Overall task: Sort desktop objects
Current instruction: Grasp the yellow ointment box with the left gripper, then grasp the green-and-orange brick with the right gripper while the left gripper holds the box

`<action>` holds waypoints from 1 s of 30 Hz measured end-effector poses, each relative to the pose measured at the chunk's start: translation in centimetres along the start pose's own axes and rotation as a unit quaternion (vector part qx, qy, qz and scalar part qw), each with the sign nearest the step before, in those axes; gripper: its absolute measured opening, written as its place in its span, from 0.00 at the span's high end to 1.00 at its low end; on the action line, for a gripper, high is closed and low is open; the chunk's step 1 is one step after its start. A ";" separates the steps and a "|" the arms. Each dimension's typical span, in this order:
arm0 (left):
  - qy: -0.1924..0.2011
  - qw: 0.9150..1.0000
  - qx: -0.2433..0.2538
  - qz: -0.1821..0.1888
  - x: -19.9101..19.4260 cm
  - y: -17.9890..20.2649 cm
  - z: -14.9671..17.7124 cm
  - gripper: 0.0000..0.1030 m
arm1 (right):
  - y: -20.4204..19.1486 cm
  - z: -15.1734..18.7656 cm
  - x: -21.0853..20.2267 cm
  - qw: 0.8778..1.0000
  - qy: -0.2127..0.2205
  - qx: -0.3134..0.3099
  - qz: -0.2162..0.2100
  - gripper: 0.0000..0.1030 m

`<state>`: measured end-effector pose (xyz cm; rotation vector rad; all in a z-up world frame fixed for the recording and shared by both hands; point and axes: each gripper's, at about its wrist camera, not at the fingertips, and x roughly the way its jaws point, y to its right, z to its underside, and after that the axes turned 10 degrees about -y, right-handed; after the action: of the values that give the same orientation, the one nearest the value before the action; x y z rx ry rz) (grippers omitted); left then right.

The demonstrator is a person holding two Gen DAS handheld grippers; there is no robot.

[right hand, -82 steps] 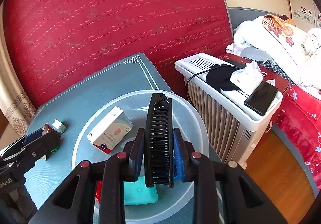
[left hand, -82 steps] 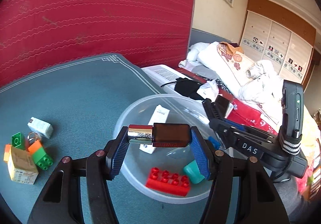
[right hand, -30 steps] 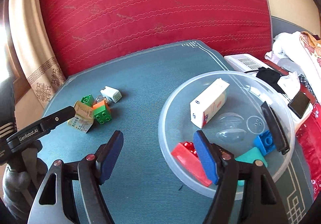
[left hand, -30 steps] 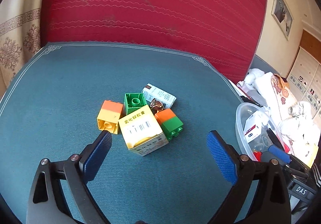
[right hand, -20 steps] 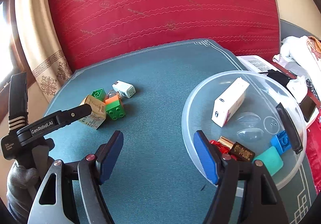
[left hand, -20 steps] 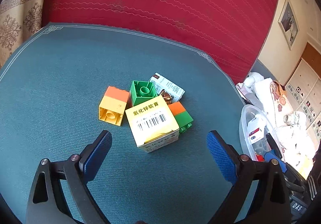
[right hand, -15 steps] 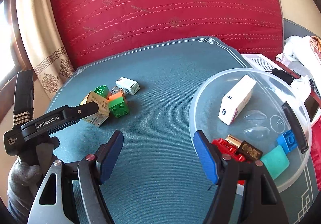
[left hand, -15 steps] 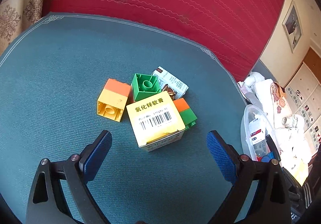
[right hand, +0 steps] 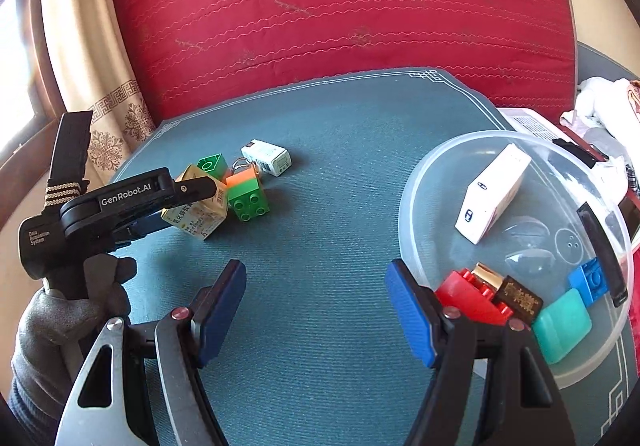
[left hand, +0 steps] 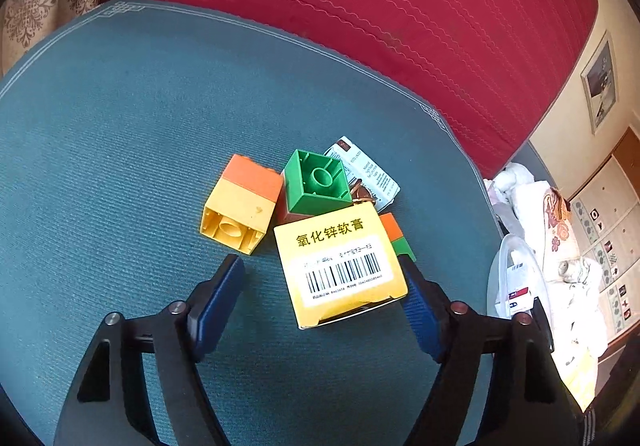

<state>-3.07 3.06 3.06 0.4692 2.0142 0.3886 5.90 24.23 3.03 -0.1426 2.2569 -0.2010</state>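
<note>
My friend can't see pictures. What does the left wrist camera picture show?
The open left gripper reaches around a yellow cardboard box with a barcode on a teal tablecloth. Behind the box huddle a yellow-and-orange toy brick, a green toy brick and a small white printed packet.

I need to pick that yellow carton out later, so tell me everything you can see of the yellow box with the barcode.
The yellow box is a small cardboard carton with black Chinese print and a white barcode label on its upward face. It lies tilted on the teal tablecloth, closed as far as shows, crowded against the green block and the orange-and-green block. The open left hand-held gripper straddles it: the right pad looks at or very near its edge, the left pad stands clear.
</note>
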 end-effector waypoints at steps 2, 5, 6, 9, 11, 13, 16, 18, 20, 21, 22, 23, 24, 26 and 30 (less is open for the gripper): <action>-0.001 1.000 -0.002 0.020 0.2 -0.1 0.1 0.38 | -0.2 0.1 0.1 1.000 -0.002 -0.004 0.001 0.26; 0.011 1.000 0.017 0.018 -0.2 0.7 0.3 0.47 | -0.6 0.0 0.3 1.000 -0.002 -0.008 0.001 0.26; 0.018 1.000 0.024 0.003 -0.4 1.0 0.4 0.47 | -0.7 0.0 0.3 1.000 -0.002 -0.009 0.000 0.26; 0.023 0.999 0.036 -0.013 -0.9 1.2 0.7 0.47 | -1.0 -0.4 0.4 1.000 -0.001 -0.010 -0.005 0.26; 0.028 0.998 0.043 -0.026 -1.6 1.2 1.1 0.47 | -1.2 -0.7 0.5 1.000 -0.001 -0.010 -0.010 0.26; 0.039 0.997 0.054 -0.044 -2.4 1.4 1.4 0.47 | -1.5 -1.2 0.6 1.000 -0.002 -0.011 -0.016 0.26; 0.065 0.992 0.077 -0.075 -3.6 2.0 2.1 0.47 | -2.2 -1.9 0.9 1.000 -0.003 -0.019 -0.023 0.26; 0.085 0.987 0.092 -0.102 -4.5 2.2 2.6 0.47 | -2.8 -2.3 1.2 0.999 -0.005 -0.028 -0.025 0.26; 0.101 0.982 0.099 -0.126 -5.5 1.8 3.3 0.47 | -3.2 -2.8 1.8 0.999 -0.010 -0.033 -0.027 0.26; 0.107 0.980 0.099 -0.135 -5.8 1.2 3.5 0.47 | -3.3 -3.1 2.2 0.999 -0.015 -0.032 -0.031 0.26; 0.110 0.979 0.097 -0.142 -6.0 0.9 3.6 0.47 | -3.4 -3.3 2.6 0.999 -0.021 -0.030 -0.037 0.26; 0.112 0.979 0.093 -0.146 -6.0 0.6 3.6 0.47 | -3.5 -3.6 3.0 0.998 -0.028 -0.027 -0.042 0.26; 0.111 0.979 0.087 -0.148 -6.0 0.1 3.5 0.47 | -3.6 -3.8 3.5 0.998 -0.033 -0.024 -0.046 0.26; 0.109 0.980 0.075 -0.150 -5.8 -0.6 3.4 0.47 | -3.9 -4.2 4.2 0.998 -0.039 -0.024 -0.047 0.26; 0.108 0.980 0.068 -0.154 -5.3 -1.0 3.3 0.47 | -4.4 -5.3 5.2 0.998 -0.040 -0.028 -0.038 0.26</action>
<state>1.99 -0.14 5.11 0.1963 2.2904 0.1146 -1.35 19.55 3.29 -0.2619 2.1802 -0.1684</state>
